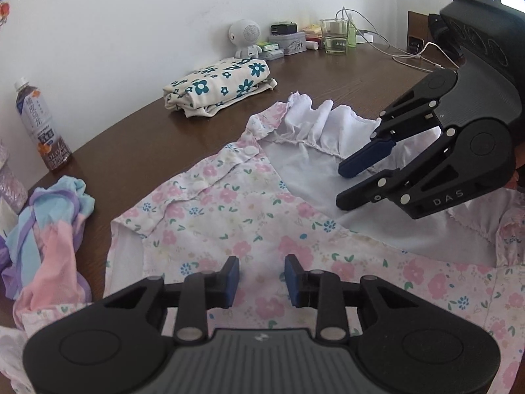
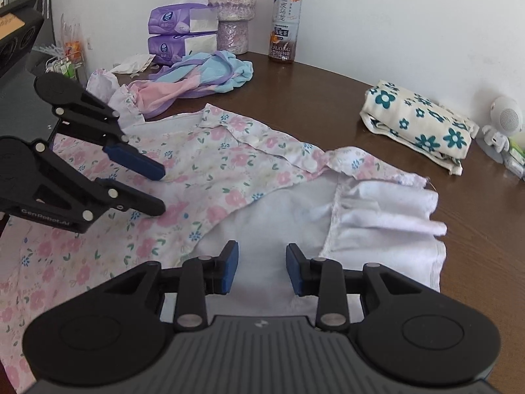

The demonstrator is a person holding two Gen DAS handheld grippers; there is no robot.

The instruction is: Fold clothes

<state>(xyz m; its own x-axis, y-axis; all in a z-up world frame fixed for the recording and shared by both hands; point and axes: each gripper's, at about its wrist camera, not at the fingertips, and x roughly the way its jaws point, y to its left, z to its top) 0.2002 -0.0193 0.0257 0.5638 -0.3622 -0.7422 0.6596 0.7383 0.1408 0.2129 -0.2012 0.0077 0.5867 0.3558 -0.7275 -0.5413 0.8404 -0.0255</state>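
Observation:
A pink floral garment lies spread on the brown table, part folded back so its white lining and ruffled sleeve show. My left gripper hovers open over the floral cloth, nothing between its blue pads; in the right wrist view the left gripper enters from the left. My right gripper stands open above the white lining; in the left wrist view the right gripper comes in from the right, just over the lining.
A folded cream cloth with teal flowers lies at the back. A crumpled pastel garment, a tea bottle, tissue packs, a small white speaker, glasses and cables crowd the table edges.

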